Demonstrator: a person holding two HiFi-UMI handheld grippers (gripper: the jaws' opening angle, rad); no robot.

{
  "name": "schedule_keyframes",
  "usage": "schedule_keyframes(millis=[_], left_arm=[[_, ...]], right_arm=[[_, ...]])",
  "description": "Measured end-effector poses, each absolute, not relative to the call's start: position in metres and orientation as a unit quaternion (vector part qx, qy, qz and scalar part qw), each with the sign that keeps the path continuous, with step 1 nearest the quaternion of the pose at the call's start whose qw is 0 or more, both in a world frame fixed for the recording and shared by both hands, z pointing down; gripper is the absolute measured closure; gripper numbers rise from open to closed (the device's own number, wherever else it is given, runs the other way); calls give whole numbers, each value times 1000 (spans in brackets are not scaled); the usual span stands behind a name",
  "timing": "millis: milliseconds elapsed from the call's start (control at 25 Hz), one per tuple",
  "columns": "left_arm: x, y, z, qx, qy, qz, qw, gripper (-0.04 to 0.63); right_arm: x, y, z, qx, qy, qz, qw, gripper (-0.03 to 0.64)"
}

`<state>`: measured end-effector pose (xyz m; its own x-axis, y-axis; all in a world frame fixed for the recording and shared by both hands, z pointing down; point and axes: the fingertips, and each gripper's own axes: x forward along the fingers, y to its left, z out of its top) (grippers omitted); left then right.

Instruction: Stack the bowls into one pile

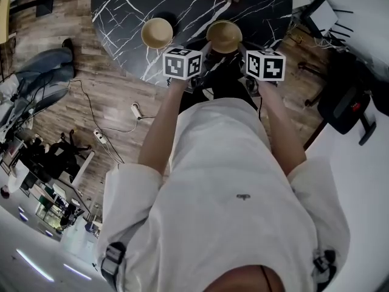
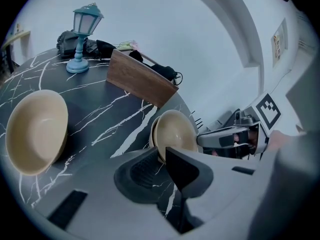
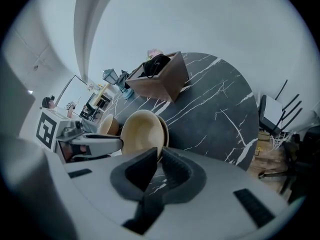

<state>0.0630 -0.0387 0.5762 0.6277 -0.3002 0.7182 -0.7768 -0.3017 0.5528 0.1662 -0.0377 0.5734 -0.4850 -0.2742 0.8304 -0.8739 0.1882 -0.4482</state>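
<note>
The black marble table (image 1: 121, 5) is lying ahead of both grippers, and everything the task needs is sitting on its near part. The person's left forearm (image 1: 159, 129) and right forearm (image 1: 281, 126) are reaching forward side by side, each pointing its tool steeply down and slightly inward, so the two are meeting on one thing from opposite sides.

That thing is a nested pair of bowls (image 1: 224, 36), one tan bowl already sitting inside another, mouths facing up. The pair is lying directly between the two tools. I cannot tell whether its foot is resting on the table or hanging just above it.

The lone bowl (image 1: 157, 33) is standing upright on the table off to the outer, left side of the left gripper (image 2: 162, 166), near it but apart from the pair. It is lying on the far side of that tool from the right gripper (image 3: 159, 164), so the left hand is the nearer one. Being round, it is offering no long axis; any part of its rim is serving equally well.

The left gripper's jaws are standing only narrowly apart and are pinching the pair's rim on its left side. The right gripper's jaws are likewise nearly together, clamping the opposite rim. Judging from this, joining the pair and the lone bowl is calling for a sideways move to the left.
</note>
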Motion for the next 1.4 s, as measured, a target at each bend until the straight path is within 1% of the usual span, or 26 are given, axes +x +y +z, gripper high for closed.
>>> schedule_keyframes(millis=[240, 400, 520, 1040, 1200, 1400], left_arm=[[64, -39, 575, 767, -347, 250, 478, 541], [61, -38, 571, 768, -350, 250, 475, 502], [57, -37, 566, 768, -353, 245, 474, 488], [18, -37, 539, 775, -366, 212, 470, 485], [-1, -40, 529, 776, -376, 186, 471, 483], [-34, -47, 517, 779, -392, 154, 465, 485]], right_arm=[[168, -40, 574, 413, -705, 495, 296, 574], [170, -39, 573, 417, -703, 494, 297, 571], [173, -37, 569, 429, -696, 493, 296, 571], [166, -28, 549, 460, -693, 475, 286, 572], [155, -32, 537, 461, -702, 459, 289, 572], [121, -46, 517, 447, -729, 425, 297, 572]])
